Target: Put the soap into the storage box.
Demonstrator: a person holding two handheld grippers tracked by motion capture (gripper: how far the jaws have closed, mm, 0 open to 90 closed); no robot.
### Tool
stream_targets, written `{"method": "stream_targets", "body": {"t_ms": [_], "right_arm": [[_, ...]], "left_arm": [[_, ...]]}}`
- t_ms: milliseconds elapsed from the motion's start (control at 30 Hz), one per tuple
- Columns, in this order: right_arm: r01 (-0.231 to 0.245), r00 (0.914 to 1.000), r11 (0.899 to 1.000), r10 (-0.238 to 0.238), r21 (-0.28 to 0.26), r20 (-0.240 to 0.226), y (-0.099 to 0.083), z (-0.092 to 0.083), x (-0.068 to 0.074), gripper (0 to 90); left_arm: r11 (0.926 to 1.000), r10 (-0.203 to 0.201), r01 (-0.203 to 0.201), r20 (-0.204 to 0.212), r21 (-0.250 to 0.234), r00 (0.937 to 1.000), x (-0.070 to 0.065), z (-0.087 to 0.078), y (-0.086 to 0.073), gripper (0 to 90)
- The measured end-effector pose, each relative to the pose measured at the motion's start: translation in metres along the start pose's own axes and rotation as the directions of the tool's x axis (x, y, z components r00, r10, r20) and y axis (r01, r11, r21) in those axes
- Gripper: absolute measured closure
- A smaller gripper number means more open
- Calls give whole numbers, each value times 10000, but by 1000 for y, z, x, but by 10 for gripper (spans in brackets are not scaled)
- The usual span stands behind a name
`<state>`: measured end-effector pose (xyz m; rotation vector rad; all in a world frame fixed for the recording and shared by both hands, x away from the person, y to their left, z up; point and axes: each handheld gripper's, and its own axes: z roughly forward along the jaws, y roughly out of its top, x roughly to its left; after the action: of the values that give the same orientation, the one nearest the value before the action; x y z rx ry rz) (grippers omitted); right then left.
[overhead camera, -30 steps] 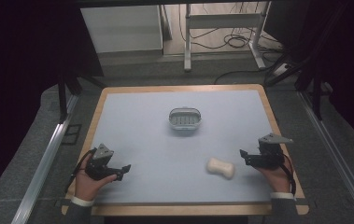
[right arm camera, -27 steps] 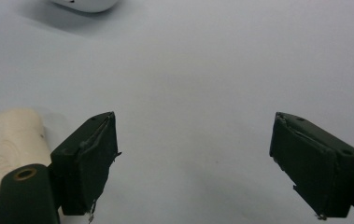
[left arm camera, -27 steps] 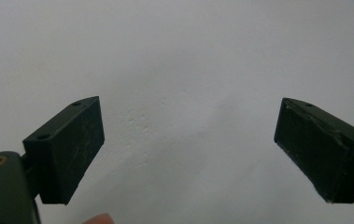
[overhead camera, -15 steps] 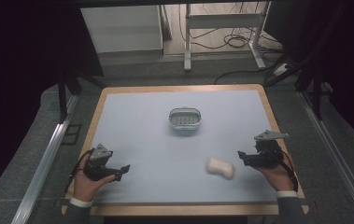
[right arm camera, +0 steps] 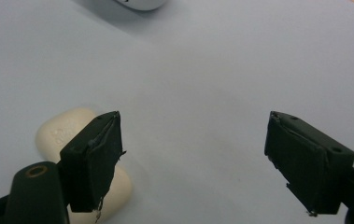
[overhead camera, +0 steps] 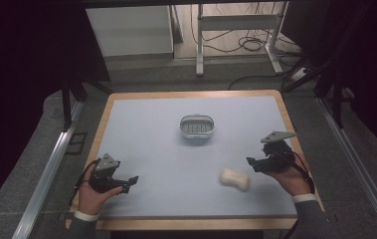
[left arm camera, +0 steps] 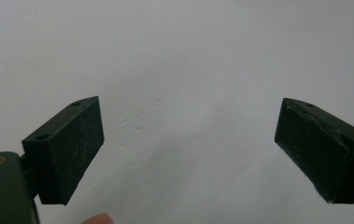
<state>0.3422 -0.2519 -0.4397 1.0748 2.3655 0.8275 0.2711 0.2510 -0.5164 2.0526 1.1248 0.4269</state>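
Observation:
A cream bar of soap (overhead camera: pixel 235 179) lies on the pale blue table top, right of centre near the front. A small white soap dish (overhead camera: pixel 197 126) with a slatted grey inside stands in the middle of the table. My right gripper (overhead camera: pixel 251 162) is open, just right of the soap and apart from it; in the right gripper view the soap (right arm camera: pixel 67 132) lies partly behind the left jaw and the dish's edge (right arm camera: pixel 139 4) peeks in at the top. My left gripper (overhead camera: pixel 132 180) is open over bare table at the front left, nothing between its jaws (left arm camera: pixel 188 154).
The table (overhead camera: pixel 141 124) has a wooden rim. Beyond it are a grey floor, metal rails on both sides, a desk frame (overhead camera: pixel 235 22) and cables at the back.
The right hand and its gripper have lifted slightly and edged forward beside the soap. The left gripper and the soap have stayed put.

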Motion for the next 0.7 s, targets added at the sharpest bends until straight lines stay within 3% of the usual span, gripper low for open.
{"method": "stream_targets", "body": {"t_ms": [233,433,700], "right_arm": [[618,9978,9979,-612,219,-246,14,5,10,198],[829,9957,9963,-819,232,-435,22,5,15,219],[1451,9869,9870,-1394,689,-807,32,5,26,245]], "left_arm": [[10000,21,-21,26,19,10000,-1,1,0,85],[10000,12,-12,52,28,10000,0,0,0,84],[10000,24,-25,169,48,9999,-1,-2,0,81]]}}
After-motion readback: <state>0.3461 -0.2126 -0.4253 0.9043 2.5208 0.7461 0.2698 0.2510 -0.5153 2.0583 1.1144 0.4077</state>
